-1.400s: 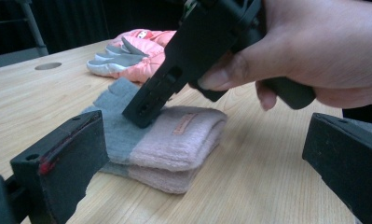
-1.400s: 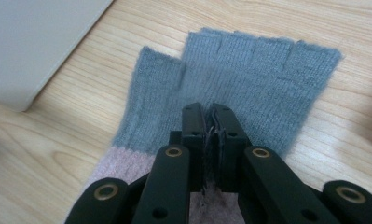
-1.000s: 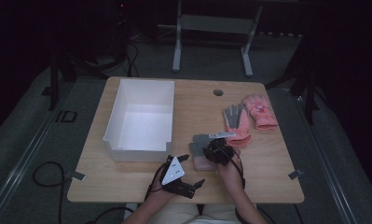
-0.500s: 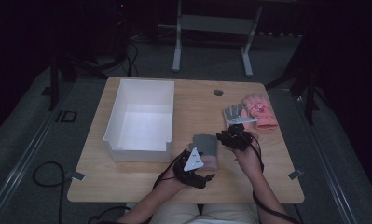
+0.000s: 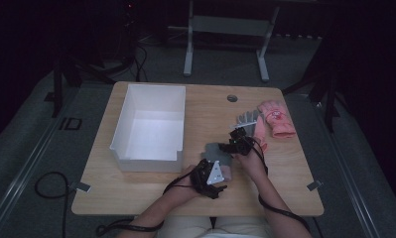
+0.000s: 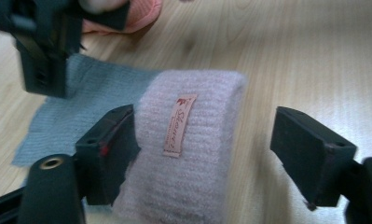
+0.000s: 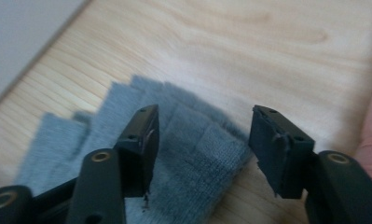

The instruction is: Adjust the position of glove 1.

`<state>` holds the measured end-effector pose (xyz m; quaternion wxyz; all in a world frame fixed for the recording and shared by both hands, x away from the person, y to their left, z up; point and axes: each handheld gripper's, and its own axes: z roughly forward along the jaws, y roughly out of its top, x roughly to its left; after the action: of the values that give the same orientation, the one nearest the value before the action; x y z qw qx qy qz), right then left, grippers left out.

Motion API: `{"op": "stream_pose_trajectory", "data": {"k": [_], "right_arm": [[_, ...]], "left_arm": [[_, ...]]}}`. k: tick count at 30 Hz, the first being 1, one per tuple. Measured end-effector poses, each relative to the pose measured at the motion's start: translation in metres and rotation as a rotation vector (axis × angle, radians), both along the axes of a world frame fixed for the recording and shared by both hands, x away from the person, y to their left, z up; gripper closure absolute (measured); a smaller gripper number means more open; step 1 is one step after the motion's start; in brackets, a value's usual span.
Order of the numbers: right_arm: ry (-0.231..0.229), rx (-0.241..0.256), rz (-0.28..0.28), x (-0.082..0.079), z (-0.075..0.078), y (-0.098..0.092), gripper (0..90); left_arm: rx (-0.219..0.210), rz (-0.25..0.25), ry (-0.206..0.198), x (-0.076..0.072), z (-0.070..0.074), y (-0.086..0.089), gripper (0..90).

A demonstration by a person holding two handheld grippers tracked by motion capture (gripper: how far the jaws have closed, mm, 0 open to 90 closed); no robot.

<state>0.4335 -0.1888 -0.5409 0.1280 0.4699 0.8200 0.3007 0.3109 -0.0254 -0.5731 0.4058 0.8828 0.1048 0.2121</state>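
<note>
A pale pink knitted cuff (image 6: 193, 154) with a small sewn label lies on the wooden table (image 5: 151, 191). My left gripper (image 6: 204, 126) stands open around it, one jaw on each side; from above the left gripper (image 5: 211, 177) sits near the table's front. A grey glove (image 7: 193, 158) lies flat with its fingers spread. My right gripper (image 7: 207, 121) is open just over the grey glove (image 5: 216, 150), and the right gripper (image 5: 236, 140) is a little beyond the left one. A second grey glove (image 5: 247, 119) and a pink glove (image 5: 276, 119) lie farther right.
A large white box (image 5: 151, 126), open on top, stands on the left half of the table. A small round hole (image 5: 232, 98) is near the far edge. Bare wood stretches to the right of my hands (image 5: 295, 168).
My left gripper has moved right and forward to the pale pink cuff. The right hand went farther out over the table, then shifted slightly left above the grey glove.
</note>
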Motion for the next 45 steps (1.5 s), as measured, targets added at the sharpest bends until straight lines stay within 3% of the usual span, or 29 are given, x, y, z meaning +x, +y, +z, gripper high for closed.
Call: {"op": "stream_pose_trajectory", "data": {"k": [2, 6, 10, 13, 16, 17, 18, 20, 24, 27, 30, 31, 36, 43, 44, 45], "right_arm": [[0.009, -0.016, -0.005, 0.001, -0.005, 0.001, 38.6], [0.03, 0.003, -0.021, 0.002, -0.007, 0.0, 38.2], [0.056, 0.029, -0.017, 0.002, -0.008, -0.002, 41.5], [0.073, 0.065, -0.017, 0.003, -0.008, -0.004, 43.7], [0.106, 0.099, 0.014, 0.002, -0.008, 0.0, 55.8], [0.115, 0.112, 0.026, 0.002, -0.008, 0.001, 61.7], [0.115, 0.112, 0.026, 0.002, -0.008, 0.001, 61.7], [0.111, 0.13, 0.032, 0.0, -0.007, 0.002, 71.8], [0.09, 0.126, 0.033, -0.004, 0.001, 0.0, 73.2], [0.081, 0.128, 0.037, -0.008, 0.008, -0.002, 73.4], [0.064, 0.135, 0.043, -0.011, 0.016, -0.004, 73.6], [0.048, 0.142, 0.048, -0.014, 0.027, -0.006, 73.7], [-0.001, 0.144, 0.061, -0.019, 0.052, -0.007, 74.0], [-0.037, 0.189, 0.07, -0.021, 0.084, -0.006, 74.1], [-0.037, 0.189, 0.07, -0.021, 0.084, -0.006, 74.1], [-0.053, 0.19, 0.077, -0.022, 0.093, -0.003, 74.1]], "left_arm": [[0.016, 0.011, -0.024, -0.001, -0.002, 0.0, 23.3], [0.04, 0.043, -0.052, 0.0, -0.007, 0.001, 28.6], [0.02, 0.054, -0.055, 0.005, -0.009, 0.006, 43.9], [0.009, 0.056, -0.034, 0.008, -0.005, 0.009, 56.5], [0.006, 0.058, -0.015, 0.01, -0.002, 0.01, 63.9], [0.008, 0.062, -0.011, 0.01, -0.002, 0.009, 65.2], [0.008, 0.062, -0.011, 0.01, -0.002, 0.009, 66.2], [0.019, 0.073, 0.018, 0.012, 0.004, 0.008, 67.6], [0.04, 0.077, 0.047, 0.012, 0.011, 0.006, 68.7], [0.058, 0.08, 0.033, 0.007, 0.022, 0.002, 68.9], [0.046, 0.085, 0.038, 0.006, 0.032, 0.0, 69.2], [0.043, 0.085, 0.044, 0.006, 0.043, 0.0, 69.4], [0.025, 0.076, 0.056, 0.006, 0.07, 0.002, 69.9], [0.02, 0.077, 0.035, 0.005, 0.11, 0.01, 70.1], [0.02, 0.077, 0.035, 0.005, 0.11, 0.01, 70.1], [0.031, 0.073, 0.026, 0.005, 0.118, 0.013, 70.1]]}}
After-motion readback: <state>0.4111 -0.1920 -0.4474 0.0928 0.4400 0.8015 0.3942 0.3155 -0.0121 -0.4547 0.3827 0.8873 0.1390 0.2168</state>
